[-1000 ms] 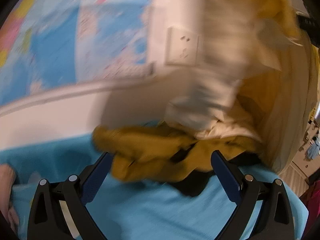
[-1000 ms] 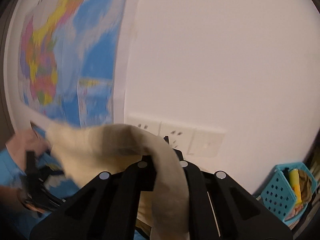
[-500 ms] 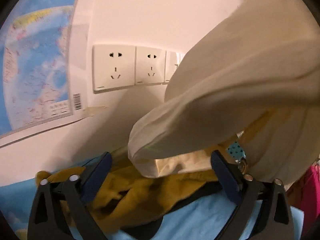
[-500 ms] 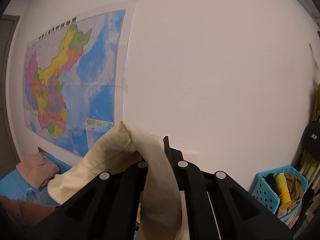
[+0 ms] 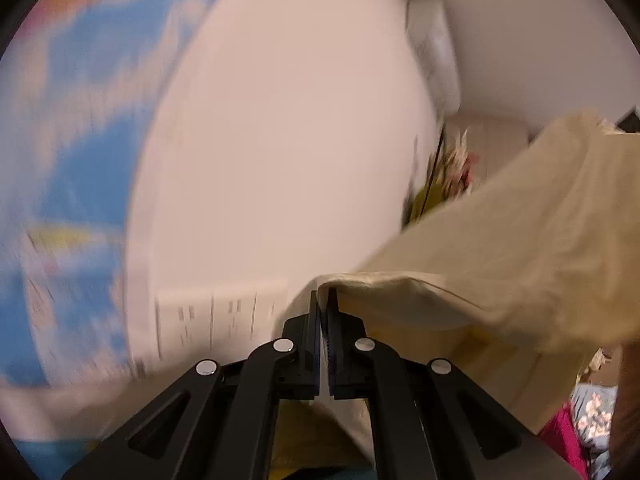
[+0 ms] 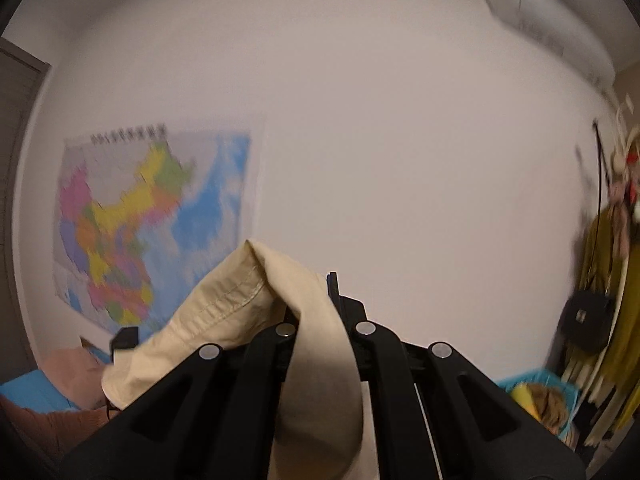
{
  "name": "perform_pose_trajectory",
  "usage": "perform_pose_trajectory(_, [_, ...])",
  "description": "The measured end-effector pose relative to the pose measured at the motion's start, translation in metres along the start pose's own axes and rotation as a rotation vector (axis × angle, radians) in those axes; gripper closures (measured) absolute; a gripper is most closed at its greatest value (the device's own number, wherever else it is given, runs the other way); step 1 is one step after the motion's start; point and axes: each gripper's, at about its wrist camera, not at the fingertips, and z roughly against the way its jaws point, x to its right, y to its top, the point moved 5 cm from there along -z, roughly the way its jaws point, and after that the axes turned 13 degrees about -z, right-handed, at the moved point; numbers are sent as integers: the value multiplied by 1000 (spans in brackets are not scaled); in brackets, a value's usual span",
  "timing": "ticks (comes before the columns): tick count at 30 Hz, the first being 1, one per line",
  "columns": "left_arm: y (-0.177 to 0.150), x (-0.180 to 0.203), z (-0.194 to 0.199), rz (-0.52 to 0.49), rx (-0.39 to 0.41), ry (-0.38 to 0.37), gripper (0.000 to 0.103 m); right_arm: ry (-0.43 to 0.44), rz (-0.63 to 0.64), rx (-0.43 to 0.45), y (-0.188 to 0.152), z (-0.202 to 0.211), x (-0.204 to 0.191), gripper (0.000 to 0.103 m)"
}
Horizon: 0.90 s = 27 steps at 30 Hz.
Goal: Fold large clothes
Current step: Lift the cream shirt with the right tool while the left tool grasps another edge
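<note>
Your biggest item is the cream garment (image 5: 520,248), lifted off the surface and stretched in the air between your two hands in front of the white wall (image 6: 380,160). In the left wrist view it spreads from the fingertips up and away to the right edge as a broad, slack sheet, with a folded hem running along its lower side. In the right wrist view a stitched edge of the same cloth (image 6: 256,296) humps over the fingers and drapes back towards the camera and down to the left. Your left gripper (image 5: 323,300) has its fingers brought fully together, and they pinch the near corner of the cloth right at the tips. Your right gripper (image 6: 316,300) is likewise clamped tight on the fabric, which covers the left finger and leaves only the tip of the right one showing. Behind, a coloured map (image 6: 152,224) hangs on the wall, with a row of wall sockets (image 5: 220,316) just left of your left fingertips. A turquoise basket (image 6: 536,396) sits low on the right.
</note>
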Motion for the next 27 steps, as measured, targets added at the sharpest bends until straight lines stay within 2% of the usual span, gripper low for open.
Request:
perform_pose_trajectory(2, [28, 21, 26, -39, 58, -27, 102, 27, -7, 33, 13, 20, -11, 101])
perform_pose_trajectory(3, [30, 31, 37, -74, 53, -58, 101, 27, -8, 28, 16, 26, -16, 101])
perform_pose_trajectory(4, [26, 46, 52, -111, 33, -77, 92, 27, -9, 11, 16, 28, -20, 101])
perform_pose_trajectory(5, [21, 60, 63, -143, 8, -88, 72, 21, -17, -15, 13, 30, -25, 101])
perform_pose_trajectory(6, [5, 76, 71, -184, -26, -110, 64, 23, -12, -34, 8, 29, -29, 101])
perform_pose_trajectory(8, [-24, 108, 90, -243, -68, -147, 36, 40, -20, -73, -5, 25, -38, 101])
perform_pose_trajectory(9, [-47, 121, 94, -274, -95, -135, 31, 52, -29, -100, -14, 24, -41, 101])
perform_pose_trajectory(10, [-61, 128, 96, -263, -114, -152, 23, 60, -28, -122, -22, 22, -46, 101])
perform_pose_trajectory(11, [-81, 136, 97, -216, -158, -201, 18, 66, -25, -145, -32, 20, -52, 101])
perform_pose_trajectory(13, [-105, 152, 104, -168, -202, -253, 18, 80, -35, -176, -44, 20, -63, 101])
perform_pose_trajectory(18, [-123, 187, 125, -183, -180, -210, 12, 81, -56, -194, -62, 25, -79, 101])
perform_pose_trajectory(19, [-124, 193, 125, -203, -191, -199, 13, 83, -52, -201, -66, 26, -84, 101])
perform_pose_trajectory(21, [-128, 195, 117, -268, -197, -118, 34, 95, -52, -206, -69, 28, -91, 101])
perform_pose_trajectory(23, [-136, 174, 101, -227, -238, -53, 88, 98, -53, -205, -70, 35, -97, 101])
perform_pose_trajectory(24, [-138, 153, 96, -150, -272, -40, 100, 95, -51, -208, -70, 36, -98, 101])
perform_pose_trajectory(26, [-130, 126, 106, -89, -249, 15, 100, 74, -47, -204, -68, 44, -98, 101])
perform_pose_trajectory(27, [-114, 104, 117, -36, -216, 28, 101, 78, -48, -200, -65, 51, -99, 101])
